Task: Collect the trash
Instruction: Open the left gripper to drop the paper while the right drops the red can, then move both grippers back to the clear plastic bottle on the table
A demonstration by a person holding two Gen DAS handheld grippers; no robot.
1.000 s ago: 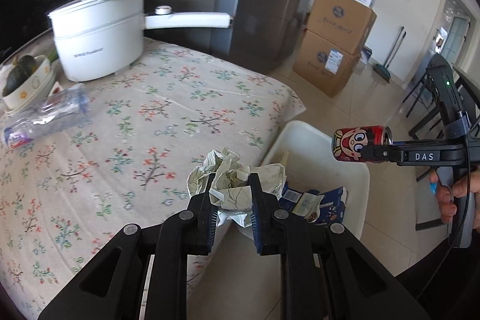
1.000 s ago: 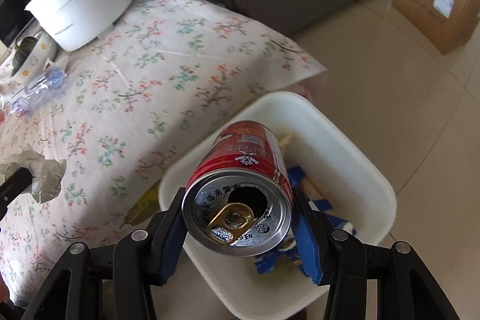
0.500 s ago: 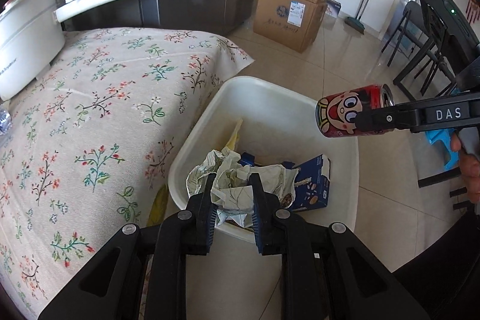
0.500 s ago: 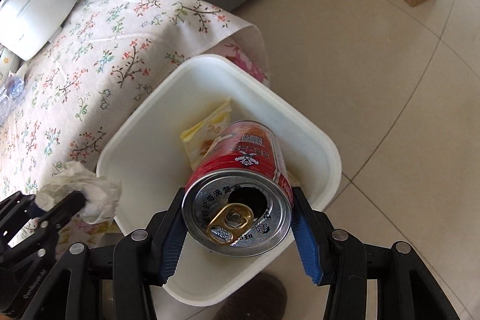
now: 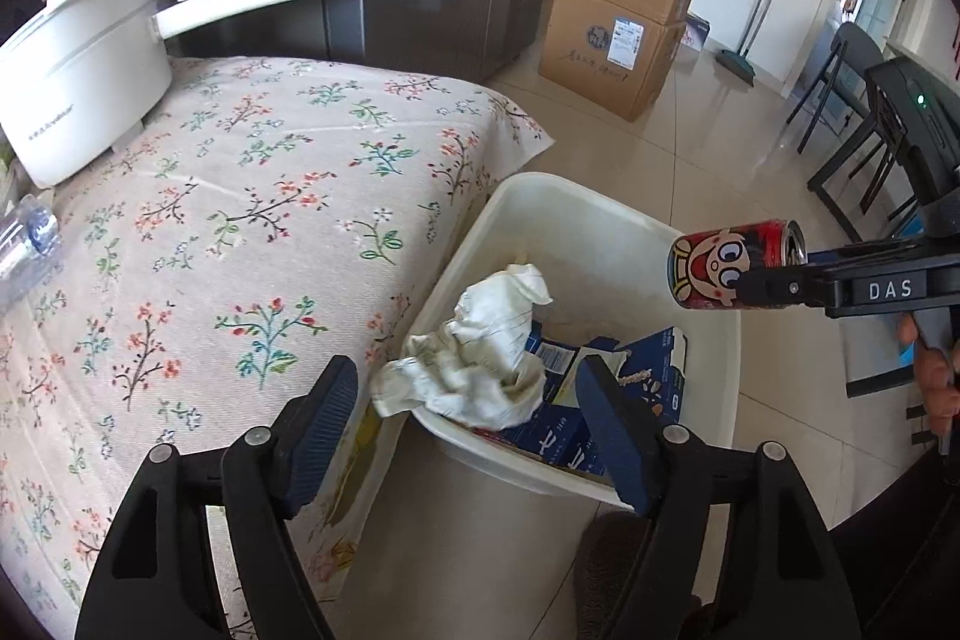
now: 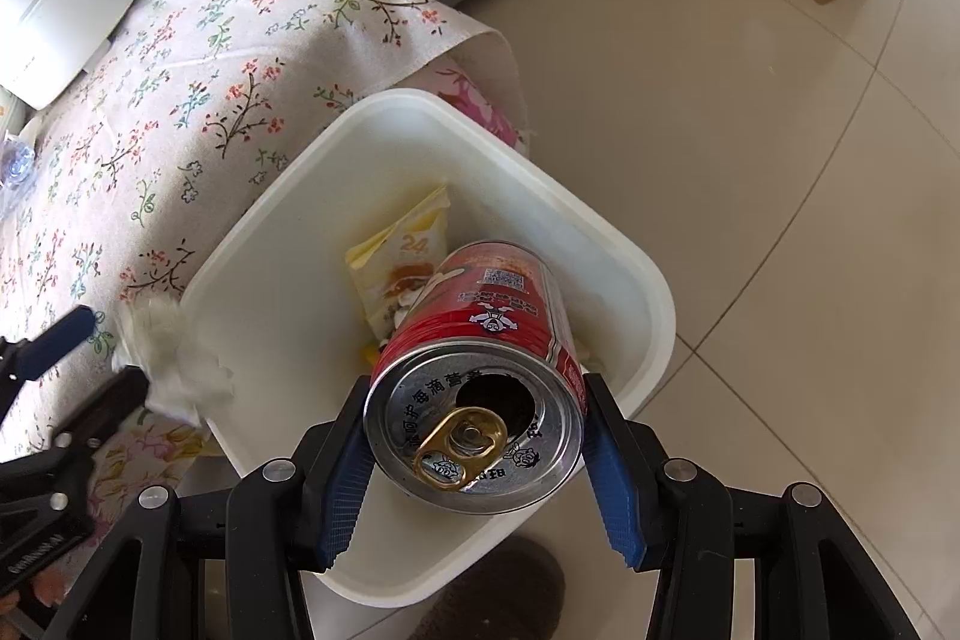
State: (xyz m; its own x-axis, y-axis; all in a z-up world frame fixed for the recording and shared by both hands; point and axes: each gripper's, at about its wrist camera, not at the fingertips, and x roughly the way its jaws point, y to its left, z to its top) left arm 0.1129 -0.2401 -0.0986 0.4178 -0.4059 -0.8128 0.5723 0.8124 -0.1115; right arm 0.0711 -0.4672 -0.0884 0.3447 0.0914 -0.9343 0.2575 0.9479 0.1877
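Observation:
My left gripper (image 5: pixel 468 418) is open over the near rim of the white trash bin (image 5: pixel 576 202). The crumpled paper wad (image 5: pixel 480 358) is loose between its spread fingers, at the bin's near rim. My right gripper (image 6: pixel 474 454) is shut on a red drink can (image 6: pixel 480 376) and holds it over the bin (image 6: pixel 636 256); the can (image 5: pixel 732 268) also shows in the left wrist view. The paper wad (image 6: pixel 174 358) sits at the bin's left rim in the right wrist view.
Blue cartons (image 5: pixel 606 388) and a yellow wrapper (image 6: pixel 402 250) lie in the bin. A floral-cloth table (image 5: pixel 240 196) with a white pot (image 5: pixel 84 88) and a plastic bottle (image 5: pixel 24 244) stands left. Cardboard boxes (image 5: pixel 624 10) and dark chairs (image 5: pixel 852 112) stand across the tiled floor.
My left gripper has opened and let go of the paper wad at the bin's near rim. My right gripper has carried the can further over the bin.

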